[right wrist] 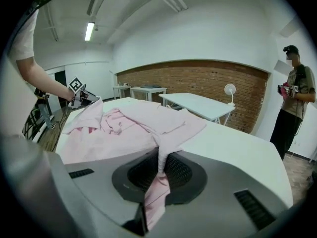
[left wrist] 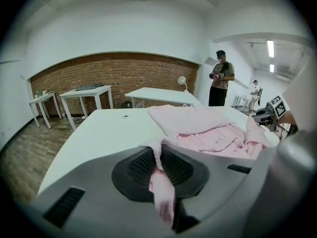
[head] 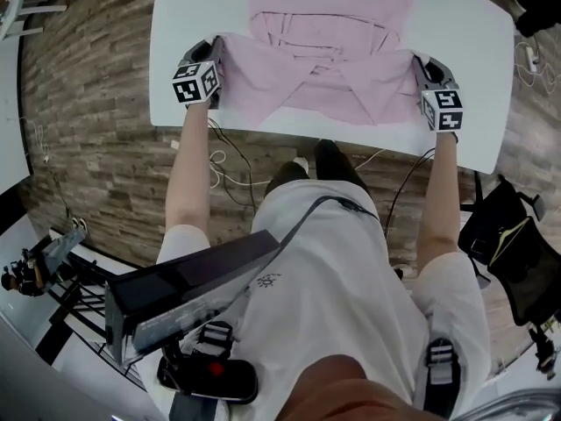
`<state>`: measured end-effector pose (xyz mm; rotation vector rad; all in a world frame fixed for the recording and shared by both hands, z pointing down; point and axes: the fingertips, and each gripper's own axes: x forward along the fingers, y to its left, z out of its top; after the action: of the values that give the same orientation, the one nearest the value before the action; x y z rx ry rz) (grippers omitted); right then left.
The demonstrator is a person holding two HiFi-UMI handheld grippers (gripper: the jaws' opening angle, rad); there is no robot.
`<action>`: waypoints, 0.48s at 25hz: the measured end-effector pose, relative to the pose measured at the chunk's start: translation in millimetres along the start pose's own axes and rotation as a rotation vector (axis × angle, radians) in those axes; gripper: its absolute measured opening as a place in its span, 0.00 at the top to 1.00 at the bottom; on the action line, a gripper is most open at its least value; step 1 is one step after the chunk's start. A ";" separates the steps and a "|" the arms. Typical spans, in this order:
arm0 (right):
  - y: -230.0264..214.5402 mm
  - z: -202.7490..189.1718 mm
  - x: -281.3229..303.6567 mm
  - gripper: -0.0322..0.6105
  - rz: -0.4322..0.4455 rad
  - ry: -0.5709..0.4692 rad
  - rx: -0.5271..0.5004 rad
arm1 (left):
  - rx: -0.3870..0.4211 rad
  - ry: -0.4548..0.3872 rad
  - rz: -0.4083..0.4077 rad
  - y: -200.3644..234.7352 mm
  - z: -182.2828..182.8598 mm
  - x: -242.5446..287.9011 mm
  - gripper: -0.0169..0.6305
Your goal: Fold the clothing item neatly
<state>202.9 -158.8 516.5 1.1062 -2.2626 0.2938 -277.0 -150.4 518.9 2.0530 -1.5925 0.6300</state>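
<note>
Pink shirt [head: 333, 95] on white table [head: 465, 51], head view: body runs away from the person, and its near edge spans the 2 grippers, both equally near. Left gripper view: left gripper [left wrist: 159, 165] clamped on a pinch of fabric, shirt ahead and rightward. Right gripper view: right gripper [right wrist: 161, 170] likewise pinching fabric, shirt ahead and leftward. Judged: the fold carries forward.

Head view looks steeply down; all views share the shirt [head: 324, 95].
</note>
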 end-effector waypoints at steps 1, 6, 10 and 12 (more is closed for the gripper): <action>1.1 -4.3 6.1 0.93 0.017 0.023 -0.003 | -0.004 0.016 -0.002 0.1 -3.5 6.3 0.94; 3.4 -19.5 24.7 0.71 0.103 0.118 -0.005 | -0.010 0.068 -0.007 -0.6 -7.6 25.9 0.71; 0.4 -26.0 23.7 0.61 0.118 0.144 0.013 | -0.010 0.072 -0.008 1.1 -7.8 25.4 0.63; 0.3 -29.5 21.3 0.59 0.117 0.155 0.018 | -0.014 0.074 -0.013 2.4 -11.4 23.0 0.59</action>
<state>204.8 -159.5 552.9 0.9281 -2.1935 0.4330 -274.9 -161.4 542.1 2.0043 -1.5362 0.6803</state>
